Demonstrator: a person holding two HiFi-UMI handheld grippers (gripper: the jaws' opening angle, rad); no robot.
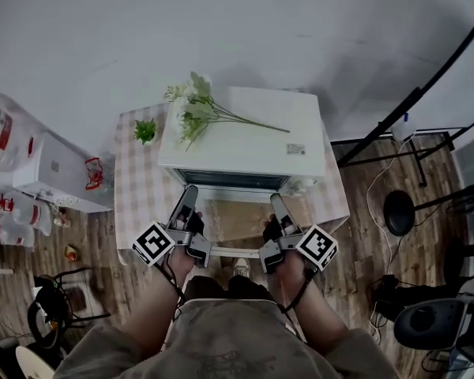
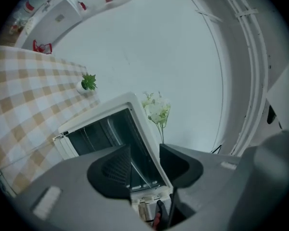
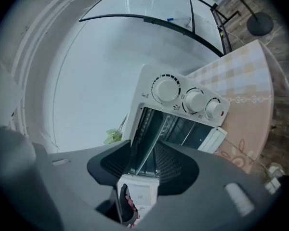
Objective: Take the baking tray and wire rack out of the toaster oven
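Right gripper view: the right gripper (image 3: 143,165) has its jaws apart with nothing between them. The left gripper (image 2: 145,162) is likewise spread and empty. Both face the toaster oven (image 1: 245,140), whose door (image 1: 237,215) is lowered. The wire rack (image 3: 181,128) sits inside the cavity; the baking tray cannot be made out. Hazard: a pull from one side only may jam the rack in its guides and drag the oven, toppling the flower sprig (image 1: 201,109) on top.
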